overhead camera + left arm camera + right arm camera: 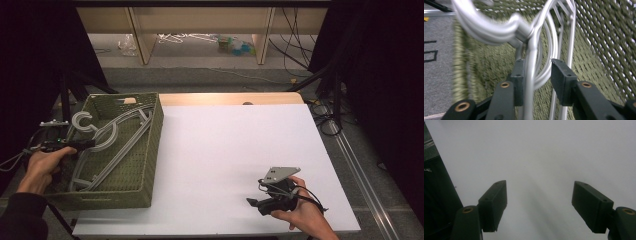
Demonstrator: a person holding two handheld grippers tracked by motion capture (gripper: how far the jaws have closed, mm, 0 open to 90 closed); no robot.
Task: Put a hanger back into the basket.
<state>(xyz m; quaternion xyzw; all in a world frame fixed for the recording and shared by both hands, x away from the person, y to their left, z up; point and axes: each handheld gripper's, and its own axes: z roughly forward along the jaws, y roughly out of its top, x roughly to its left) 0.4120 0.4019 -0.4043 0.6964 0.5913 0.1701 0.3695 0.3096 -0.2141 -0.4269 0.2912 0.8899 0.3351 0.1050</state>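
Left gripper view: fingers (519, 75) parted, hanger (530, 75) between, touching one.

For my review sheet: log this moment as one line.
left gripper: jaws open around hanger | hangers in basket | right gripper: open, empty, over table

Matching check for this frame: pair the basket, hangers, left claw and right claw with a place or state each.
1. basket
2. hangers
3. left claw
4. right claw

a. open above bare white tabletop
b. silver-grey, lying in the basket
c. open around a hanger's wire, right pad clear of it
d. olive green, at the table's left edge

Pairs: 1-d, 2-b, 3-c, 4-a
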